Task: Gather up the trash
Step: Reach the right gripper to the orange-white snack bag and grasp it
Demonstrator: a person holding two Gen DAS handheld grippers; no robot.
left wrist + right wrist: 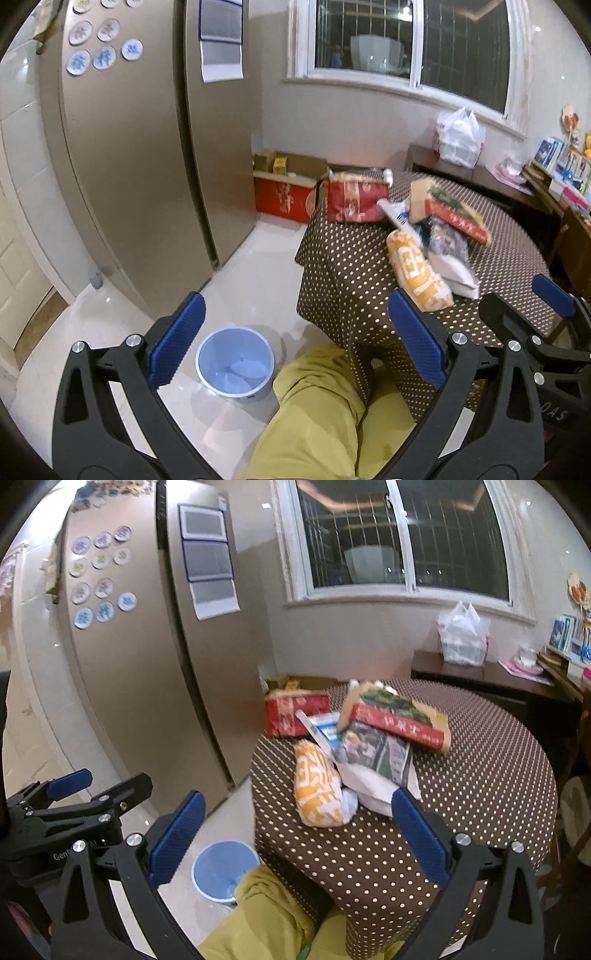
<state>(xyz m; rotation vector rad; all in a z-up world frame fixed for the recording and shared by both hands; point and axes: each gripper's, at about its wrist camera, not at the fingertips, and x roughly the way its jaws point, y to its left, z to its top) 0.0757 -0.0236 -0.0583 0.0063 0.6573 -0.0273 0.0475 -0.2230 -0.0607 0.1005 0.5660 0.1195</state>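
Left gripper (295, 345): jaws spread wide, nothing held; hangs over the floor off the table's near left corner, above the bin (235, 363) and a knee in yellow-green trousers (317, 402).

Right gripper (299, 836): jaws spread wide, nothing held; at the table's near edge, just short of the trash pile.

Bin: pale blue, round, upright on white tile beside the table's near left corner.

Table (480, 775): brown cloth with white dots.

Orange-and-white wrapper (319, 790): nearest the near edge; long axis running from near edge toward far edge, slightly tilted.

White packet (373, 788): touching the wrapper's right side.

Grey printed bag (373, 747): lying on the white packet.

Red-and-green box (397, 716): behind the grey bag, long axis across the table, tilted.

Blue-and-white carton (321, 731): under the box's left end.

Red box (295, 710): at the far left edge.

Fridge (147, 166): left of the table.
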